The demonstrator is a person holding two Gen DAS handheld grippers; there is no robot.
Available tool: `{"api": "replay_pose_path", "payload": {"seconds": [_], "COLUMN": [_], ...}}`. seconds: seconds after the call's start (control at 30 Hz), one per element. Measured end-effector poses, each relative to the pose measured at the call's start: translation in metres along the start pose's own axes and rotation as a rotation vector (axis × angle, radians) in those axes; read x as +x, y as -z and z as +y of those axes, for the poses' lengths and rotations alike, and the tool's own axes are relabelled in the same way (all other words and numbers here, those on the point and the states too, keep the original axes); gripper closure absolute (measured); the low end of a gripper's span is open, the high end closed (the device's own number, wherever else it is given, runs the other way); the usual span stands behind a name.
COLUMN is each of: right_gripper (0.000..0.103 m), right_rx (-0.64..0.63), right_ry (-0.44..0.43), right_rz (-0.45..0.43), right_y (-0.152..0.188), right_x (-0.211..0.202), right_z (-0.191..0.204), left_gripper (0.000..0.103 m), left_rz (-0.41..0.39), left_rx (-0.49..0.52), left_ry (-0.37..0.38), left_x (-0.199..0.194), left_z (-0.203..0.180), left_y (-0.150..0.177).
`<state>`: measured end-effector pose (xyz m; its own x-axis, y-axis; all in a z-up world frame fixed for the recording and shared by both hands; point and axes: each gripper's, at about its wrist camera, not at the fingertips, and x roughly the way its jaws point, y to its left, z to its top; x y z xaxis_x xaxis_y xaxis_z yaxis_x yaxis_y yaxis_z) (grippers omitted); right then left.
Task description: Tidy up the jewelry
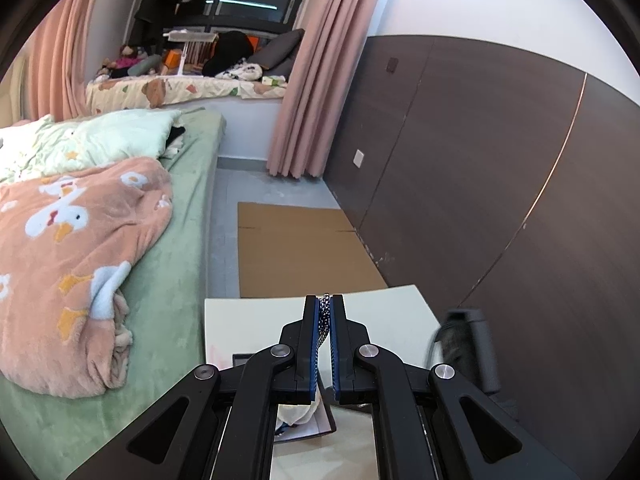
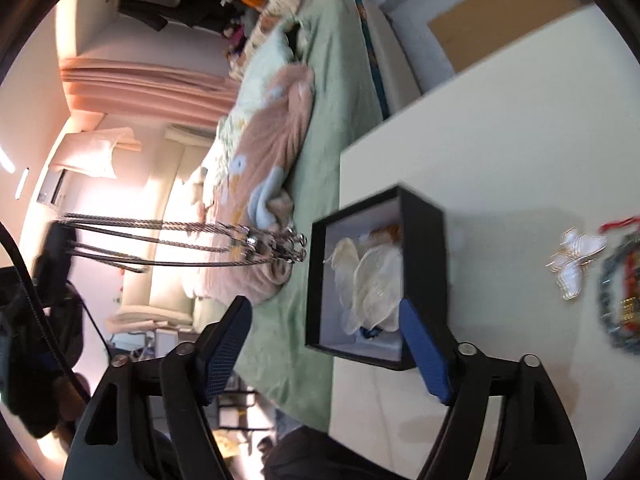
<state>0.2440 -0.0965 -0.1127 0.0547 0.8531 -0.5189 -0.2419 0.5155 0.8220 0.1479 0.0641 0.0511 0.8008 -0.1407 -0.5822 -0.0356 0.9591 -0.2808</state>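
Necklace strands (image 2: 180,242) are hanging from the left gripper (image 1: 324,308), and we are logging the left jaws as nearly closed on the cord (image 1: 322,326), which shows dark and beaded between the blue pads. In the right wrist view the strands are running as a long horizontal bundle, clasp ends (image 2: 276,246) pointing toward the black box (image 2: 424,248) and stopping just short of its wall; since that camera is rolled sideways, we are judging the bundle to be dangling just beside the box rather than over it. The right gripper (image 2: 324,344) is standing wide open, holding nothing, its fingers straddling the box's near corner, so it is the nearer tool to the box. We are counting: one box, holding white shell-like pieces (image 2: 368,280); about five strands, exact count unclear; farther out on the white table (image 2: 500,140), one white butterfly ornament (image 2: 576,260) and one multicoloured beaded piece (image 2: 620,292) at the frame edge. We judge the next move needs the bundle shifted over the box opening.
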Motion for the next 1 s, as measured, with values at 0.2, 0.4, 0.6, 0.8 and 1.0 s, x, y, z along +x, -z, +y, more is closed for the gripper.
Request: {"api": "replay_pose_path", "payload": {"seconds": [0.2,0.4,0.6,0.8,1.0], "right_gripper": [0.022,0.022,0.022,0.022,0.022], "right_rx": [0.039,0.030,0.071,0.099,0.133], "right_ry": [0.050,0.094,0.173,0.251,0.277], "right_rz": [-0.071,-0.146,-0.197,-0.206,-0.207], "right_y": [0.002,-0.004,-0.002,0.004,0.007], "right_x": [-0.035,-0.071,-0.109,-0.137,-0.157], "right_z": [-0.018,-0.026,-0.048,-0.064,-0.080], "left_gripper": [0.097,0.050,0.040,0.041,0.041], "left_rz": [0.065,0.174,0.183,0.230,0.310], "left_rx": [-0.012,-0.060,-0.033,0.004,0.063], "left_ry": [0.006,-0.018,-0.007,0.030,0.053], "left_x": [0.024,0.052,0.063,0.087,0.120], "left_z": [0.000,0.002,-0.015,-0.039,-0.065], "left_y": [0.010,0.023,0.037,0.051,0.071]}}
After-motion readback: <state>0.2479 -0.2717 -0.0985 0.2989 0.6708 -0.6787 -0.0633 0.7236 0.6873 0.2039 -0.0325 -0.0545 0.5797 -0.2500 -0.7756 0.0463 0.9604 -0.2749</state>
